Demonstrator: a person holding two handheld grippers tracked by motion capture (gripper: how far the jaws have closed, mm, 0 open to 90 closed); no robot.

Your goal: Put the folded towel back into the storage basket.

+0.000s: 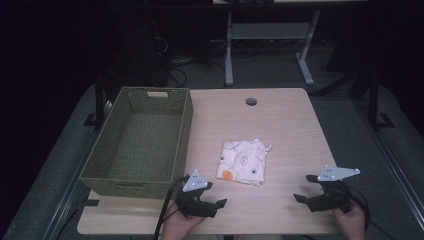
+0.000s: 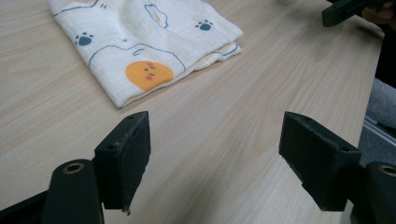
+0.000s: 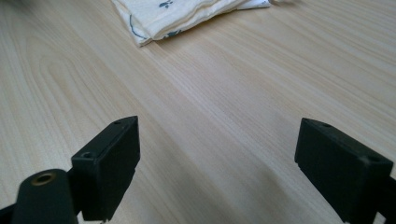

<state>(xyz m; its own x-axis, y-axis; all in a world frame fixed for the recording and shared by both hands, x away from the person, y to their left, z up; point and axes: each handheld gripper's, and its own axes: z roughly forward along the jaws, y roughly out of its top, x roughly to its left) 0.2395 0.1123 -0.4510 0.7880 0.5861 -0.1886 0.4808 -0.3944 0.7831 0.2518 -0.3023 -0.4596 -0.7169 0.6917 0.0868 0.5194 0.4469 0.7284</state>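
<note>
While the jaws of both the left gripper (image 1: pixel 214 196) and the right gripper (image 1: pixel 306 188) stand wide apart with nothing between them at the frame's bottom edge, the folded cloth (image 1: pixel 243 161) lies untouched at mid-surface; the green basket (image 1: pixel 186 131), left of centre, holds nothing, so handling seems not yet begun.

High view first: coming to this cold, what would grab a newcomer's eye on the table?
Likely the folded cloth, white with an orange blob and paw prints, lying flat mid-table. Left of it sits a large green woven basket, with nothing visible inside. Near the front edge the left gripper and right gripper flank the cloth, both with jaws open and nothing between them.
</note>
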